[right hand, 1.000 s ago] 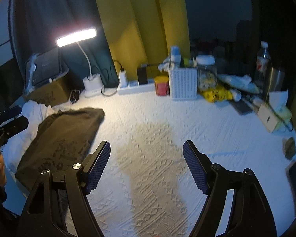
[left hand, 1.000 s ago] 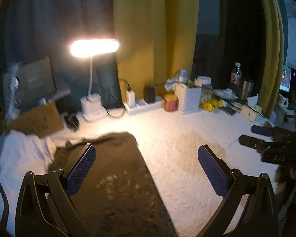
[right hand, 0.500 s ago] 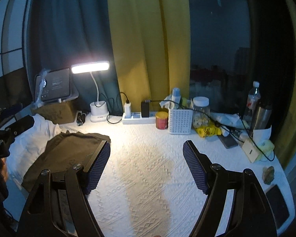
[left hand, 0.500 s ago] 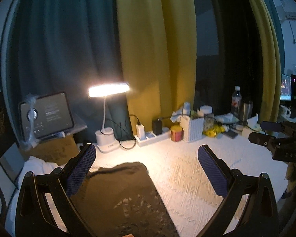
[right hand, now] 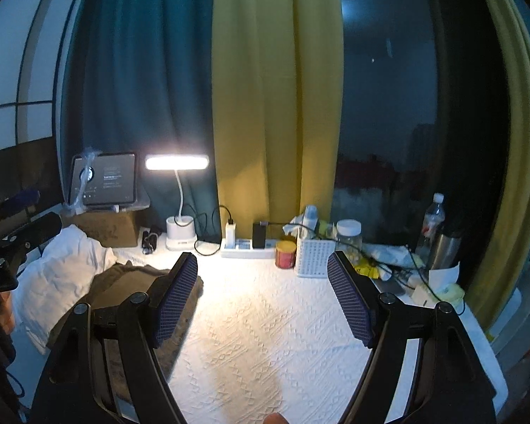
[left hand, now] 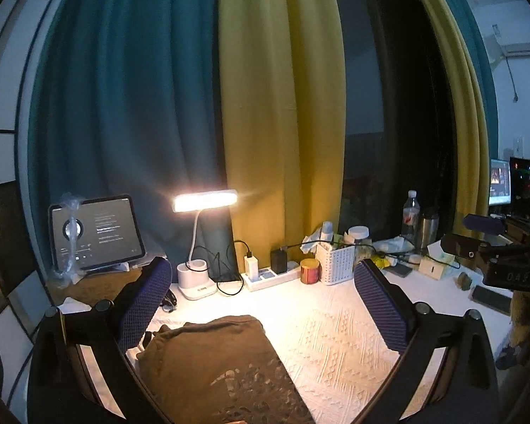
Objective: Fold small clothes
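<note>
A dark brown folded garment (left hand: 215,364) with a pale print lies on the white textured table cover (left hand: 335,332), low and left of centre in the left wrist view. My left gripper (left hand: 265,300) hangs open above its far edge, holding nothing. In the right wrist view the same garment (right hand: 123,282) sits at the left, partly behind my left finger. The right gripper (right hand: 263,293) is open and empty over the bare cover (right hand: 265,335). Each gripper shows at the edge of the other's view: the right gripper (left hand: 491,247), the left gripper (right hand: 10,243).
A lit desk lamp (left hand: 205,201), a tablet (left hand: 95,233) on a cardboard box, a power strip (left hand: 268,275), a red tin (left hand: 310,270), a white basket (left hand: 337,263) and bottles (left hand: 410,217) line the back. A white cloth heap (right hand: 60,275) lies left. Curtains hang behind.
Both grippers have lifted and tilted up, so the views show more curtain and less table. The garment has stayed in place. Both stay open.
</note>
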{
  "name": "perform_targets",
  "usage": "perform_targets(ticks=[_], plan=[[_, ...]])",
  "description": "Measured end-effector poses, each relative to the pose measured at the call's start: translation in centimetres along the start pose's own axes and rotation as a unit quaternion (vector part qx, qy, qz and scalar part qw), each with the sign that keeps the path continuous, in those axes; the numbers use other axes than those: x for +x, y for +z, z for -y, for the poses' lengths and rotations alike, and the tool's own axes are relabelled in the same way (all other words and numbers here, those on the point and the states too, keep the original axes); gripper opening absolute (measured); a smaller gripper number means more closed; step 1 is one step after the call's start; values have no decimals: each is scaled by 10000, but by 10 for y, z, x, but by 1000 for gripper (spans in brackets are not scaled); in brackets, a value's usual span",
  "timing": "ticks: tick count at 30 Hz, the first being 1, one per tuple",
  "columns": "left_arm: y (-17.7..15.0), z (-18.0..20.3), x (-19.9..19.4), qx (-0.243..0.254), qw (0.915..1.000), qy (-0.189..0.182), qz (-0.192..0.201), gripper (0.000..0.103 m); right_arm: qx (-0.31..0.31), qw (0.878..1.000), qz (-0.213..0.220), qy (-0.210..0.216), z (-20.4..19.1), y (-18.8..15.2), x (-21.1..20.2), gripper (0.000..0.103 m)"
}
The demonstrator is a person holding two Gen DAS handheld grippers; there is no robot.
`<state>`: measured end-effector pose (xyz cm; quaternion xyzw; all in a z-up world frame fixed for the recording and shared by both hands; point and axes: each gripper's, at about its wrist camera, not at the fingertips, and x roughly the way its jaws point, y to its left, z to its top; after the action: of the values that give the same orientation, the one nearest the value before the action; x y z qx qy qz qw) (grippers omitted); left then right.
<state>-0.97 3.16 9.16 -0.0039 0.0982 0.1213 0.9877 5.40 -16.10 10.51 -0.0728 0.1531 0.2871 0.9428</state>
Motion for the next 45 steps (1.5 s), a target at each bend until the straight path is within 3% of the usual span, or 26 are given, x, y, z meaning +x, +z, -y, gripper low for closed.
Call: perform_targets(ticks=[9,14,21,26,36,45], plan=[[10,-15,-28,-143,9989,380,252,102,-127,9997,181,41,-20,15,-24,79],[17,-26,-41,-445,9987,153,217,102,11,9996,272,-12,-22,24,-38,79],[24,-33,-61,-362,9989,69,280,102,94,9988,481,-83,-24,37,-63,79],[28,-35,-79,-284,9974,222,627,102,71,9975,697,-123,-26,46,-81,79],[33,-51,-102,-629,9943,286,814,102,-22,9940,1078,-170,-31,57,-116,79],[34,-49,-124,-649,9930,221,960,102,24,9891,1412,-416,-25,52,-159,79]])
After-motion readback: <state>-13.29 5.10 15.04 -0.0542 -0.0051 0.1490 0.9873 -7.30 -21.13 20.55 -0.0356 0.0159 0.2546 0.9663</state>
